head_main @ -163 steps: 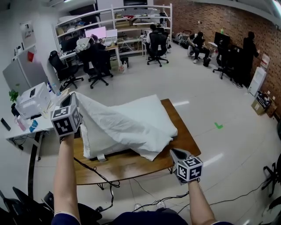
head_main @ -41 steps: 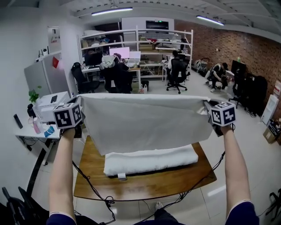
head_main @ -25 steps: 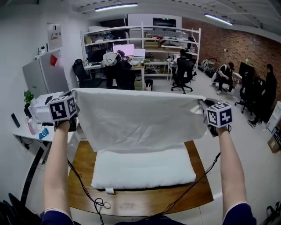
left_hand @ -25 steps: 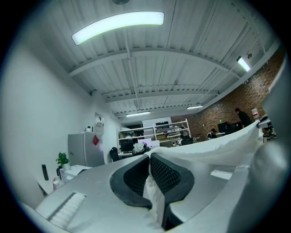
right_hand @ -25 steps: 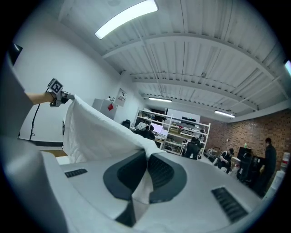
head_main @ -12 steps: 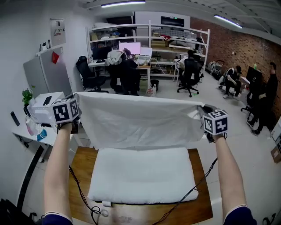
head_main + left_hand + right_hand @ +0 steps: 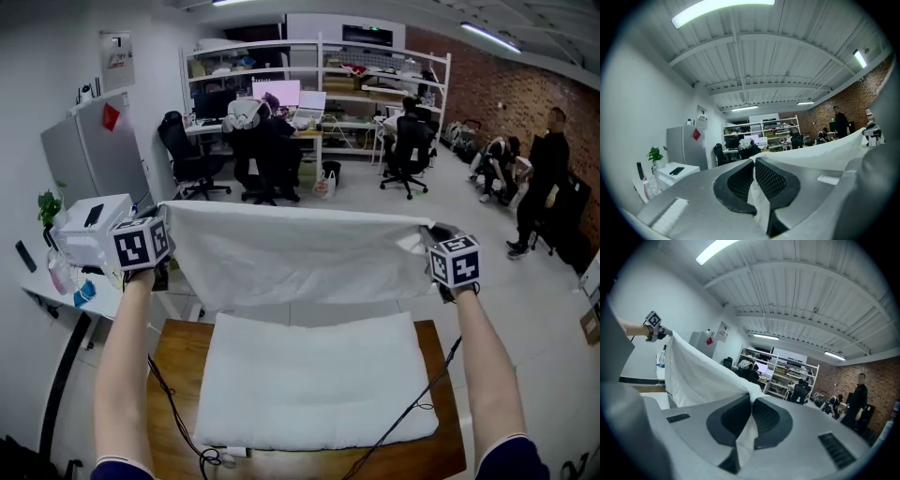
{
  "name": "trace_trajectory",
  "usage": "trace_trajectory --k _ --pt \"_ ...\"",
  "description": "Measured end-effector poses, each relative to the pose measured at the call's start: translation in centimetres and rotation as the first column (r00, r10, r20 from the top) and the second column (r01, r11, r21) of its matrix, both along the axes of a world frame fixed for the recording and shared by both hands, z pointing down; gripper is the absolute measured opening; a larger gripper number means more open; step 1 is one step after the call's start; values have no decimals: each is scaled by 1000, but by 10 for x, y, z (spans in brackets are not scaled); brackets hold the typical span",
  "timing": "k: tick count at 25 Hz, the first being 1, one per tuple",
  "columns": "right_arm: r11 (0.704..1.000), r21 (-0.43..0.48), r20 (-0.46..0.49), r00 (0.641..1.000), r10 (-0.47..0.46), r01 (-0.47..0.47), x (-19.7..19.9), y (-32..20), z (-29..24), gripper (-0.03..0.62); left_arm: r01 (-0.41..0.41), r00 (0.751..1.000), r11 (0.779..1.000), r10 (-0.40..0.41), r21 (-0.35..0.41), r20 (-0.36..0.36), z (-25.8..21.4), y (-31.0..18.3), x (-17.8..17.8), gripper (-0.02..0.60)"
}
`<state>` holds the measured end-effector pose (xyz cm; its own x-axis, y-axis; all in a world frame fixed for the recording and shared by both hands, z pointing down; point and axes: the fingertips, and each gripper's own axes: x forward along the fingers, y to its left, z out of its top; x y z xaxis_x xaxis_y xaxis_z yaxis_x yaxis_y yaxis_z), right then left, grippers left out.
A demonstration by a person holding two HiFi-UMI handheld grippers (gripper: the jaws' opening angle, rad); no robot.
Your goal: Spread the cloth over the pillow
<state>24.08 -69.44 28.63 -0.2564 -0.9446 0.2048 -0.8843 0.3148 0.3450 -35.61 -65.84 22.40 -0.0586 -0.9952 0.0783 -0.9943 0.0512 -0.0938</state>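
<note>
Student: Cloth (image 7: 300, 258) — where does it sit in the scene?

Tutor: White cloth, held up as a sheet between the two grippers. Its top edge runs taut and roughly level from left to right; the rest hangs down just beyond the far edge of the pillow (image 7: 314, 380). Whether the hem touches the pillow cannot be told.

Student: And the pillow?

Tutor: White pillow, flat on the wooden table (image 7: 180, 356), covering most of the top and still uncovered. A black cable (image 7: 403, 417) crosses its near right corner.

Student: How do the jaws stand?

Tutor: Left gripper (image 7: 161, 220): jaws closed on the cloth's upper left corner, the fabric pinched between the dark ribbed pads with a fold spilling out toward the camera. Right gripper (image 7: 427, 234): jaws likewise closed on the upper right corner, a strip of cloth trapped between the pads. Both are raised on outstretched arms, well apart, one at each side of the table.

Student: Surroundings?

Tutor: Far side — white shelving (image 7: 319, 66) and seated people at desks. Far right — a standing person (image 7: 548, 178) beside a brick wall (image 7: 506, 84). Left — a grey refrigerator (image 7: 89, 150) with a printer (image 7: 89, 225) near it.
</note>
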Motion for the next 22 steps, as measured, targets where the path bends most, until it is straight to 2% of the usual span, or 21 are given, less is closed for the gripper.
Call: trace_trajectory --k 10,22 --pt "995 -99 -42 999 2 -6 -1 -6 62 6 -35 999 997 34 -70 -14 58 1 -2 14" --pt "990 -137 -63 998 -26 17 6 54 90 6 -77 997 995 76 -57 -21 73 52 6 14"
